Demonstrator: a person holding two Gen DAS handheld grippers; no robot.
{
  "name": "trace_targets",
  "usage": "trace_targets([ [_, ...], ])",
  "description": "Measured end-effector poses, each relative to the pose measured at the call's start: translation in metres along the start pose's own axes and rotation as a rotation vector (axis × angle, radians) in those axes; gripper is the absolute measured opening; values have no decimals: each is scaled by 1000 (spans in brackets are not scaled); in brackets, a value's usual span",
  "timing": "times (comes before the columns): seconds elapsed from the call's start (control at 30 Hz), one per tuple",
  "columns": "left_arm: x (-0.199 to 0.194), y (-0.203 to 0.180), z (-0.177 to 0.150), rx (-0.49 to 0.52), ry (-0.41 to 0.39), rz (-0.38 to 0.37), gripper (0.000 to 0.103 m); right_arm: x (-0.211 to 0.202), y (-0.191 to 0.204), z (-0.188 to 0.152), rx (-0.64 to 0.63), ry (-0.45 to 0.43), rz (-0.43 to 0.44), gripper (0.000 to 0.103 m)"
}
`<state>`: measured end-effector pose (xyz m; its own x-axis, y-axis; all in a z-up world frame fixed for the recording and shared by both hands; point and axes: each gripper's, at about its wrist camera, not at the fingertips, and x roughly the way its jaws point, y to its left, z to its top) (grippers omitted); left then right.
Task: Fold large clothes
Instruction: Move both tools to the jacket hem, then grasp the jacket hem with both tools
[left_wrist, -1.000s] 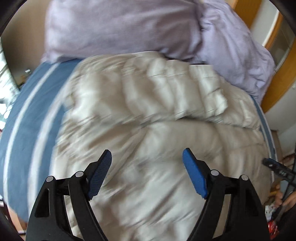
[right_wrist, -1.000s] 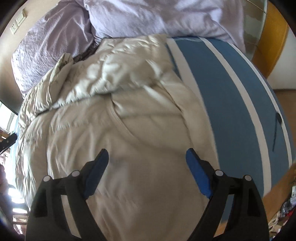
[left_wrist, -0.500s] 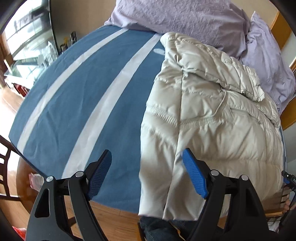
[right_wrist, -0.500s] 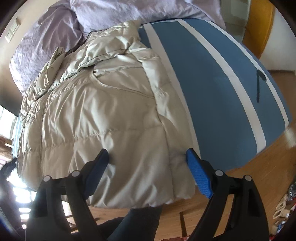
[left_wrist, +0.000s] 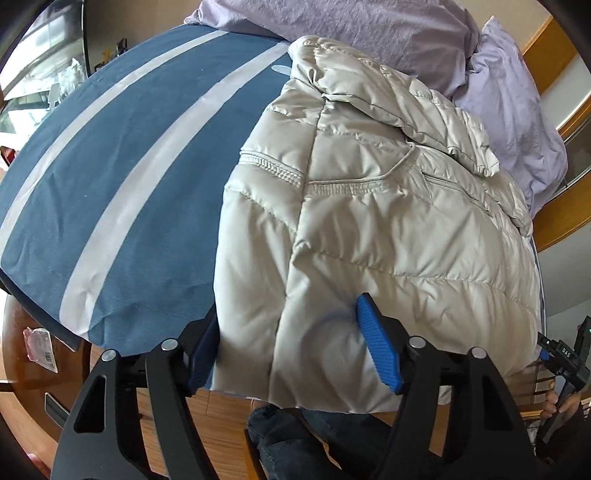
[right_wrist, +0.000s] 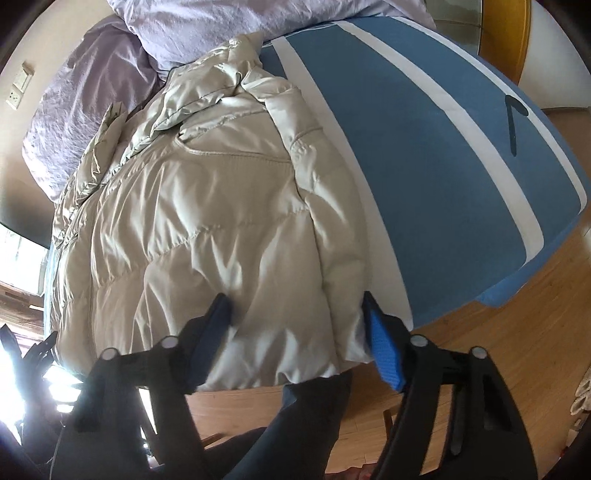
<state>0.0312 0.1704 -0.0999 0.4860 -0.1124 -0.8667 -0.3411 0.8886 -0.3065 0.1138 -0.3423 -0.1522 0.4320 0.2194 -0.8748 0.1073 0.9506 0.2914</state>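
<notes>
A beige puffer jacket (left_wrist: 388, 221) lies lengthwise on a blue bed with white stripes (left_wrist: 122, 155), its hem hanging at the near edge. It also shows in the right wrist view (right_wrist: 221, 229). My left gripper (left_wrist: 291, 354) is open, its jaws straddling the hem's left corner. My right gripper (right_wrist: 295, 339) is open, its jaws straddling the hem's right corner. Neither gripper is closed on the fabric.
Lilac pillows (left_wrist: 351, 33) lie at the head of the bed, also in the right wrist view (right_wrist: 110, 66). Wooden floor (right_wrist: 480, 350) and the person's dark trousers (left_wrist: 295, 439) are below the bed edge. A dark cord (right_wrist: 511, 122) lies on the bed's right side.
Both grippers have pulled back from over the jacket's middle to the near bed edge and come down to the hem, so the open jaws now straddle its two corners.
</notes>
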Motion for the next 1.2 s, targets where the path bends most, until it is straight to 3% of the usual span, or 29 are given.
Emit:
trace_targets([
  [0.2,0,2,-1,-20,-7,-8,68,0,-16,-5,52,-11,-6,67],
  [0.3,0,1,-2,-25,-12,-11,65,2,-12,-6,39,-10,11,53],
  [0.37,0,0,-3,-27,-13,-17,55,1,-13,-8,45,-7,42,35],
  [0.47,-1,1,-3,-37,-16,-32,39,-1,-12,-10,45,-14,68,22],
  [0.57,-6,1,-2,-48,-32,-52,24,-5,-3,-9,21,-31,59,16],
  [0.77,-28,-8,9,-35,-84,-82,13,-31,12,2,8,-119,86,12],
  [1.03,-79,-36,58,-6,-236,-135,11,-81,47,50,-34,-299,159,11],
  [1.2,-89,-48,94,-6,-301,-140,11,-96,61,85,-54,-369,172,11],
])
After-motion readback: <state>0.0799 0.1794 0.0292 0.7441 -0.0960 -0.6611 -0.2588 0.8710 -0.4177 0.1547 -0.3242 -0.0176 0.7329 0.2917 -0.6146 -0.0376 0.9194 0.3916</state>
